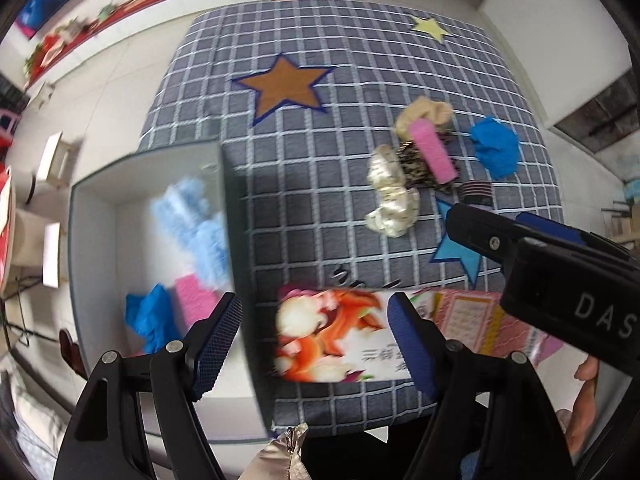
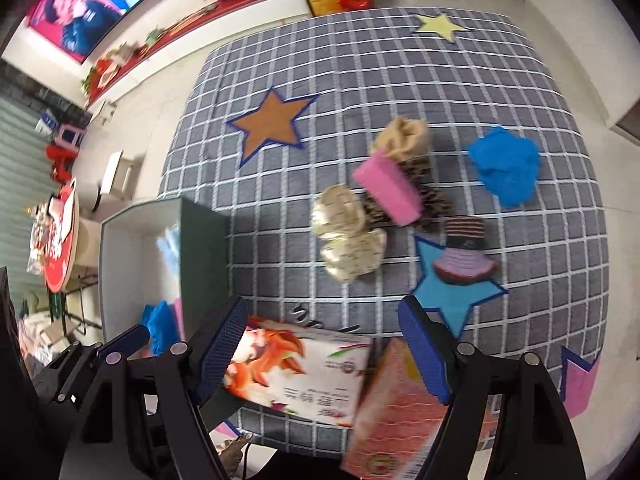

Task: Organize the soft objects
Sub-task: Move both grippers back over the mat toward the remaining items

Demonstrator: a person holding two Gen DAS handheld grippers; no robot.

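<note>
Hovering both claws above the checked cloth, spread wide, nothing held. My left gripper hangs over the near wall of the grey bin, which holds a pale blue fluffy piece, a pink sponge and a blue cloth. My right gripper sits above two printed boxes. On the cloth beyond: cream scrunchie, second pink sponge atop a patterned fabric, beige bundle, blue wad, striped sock.
</note>
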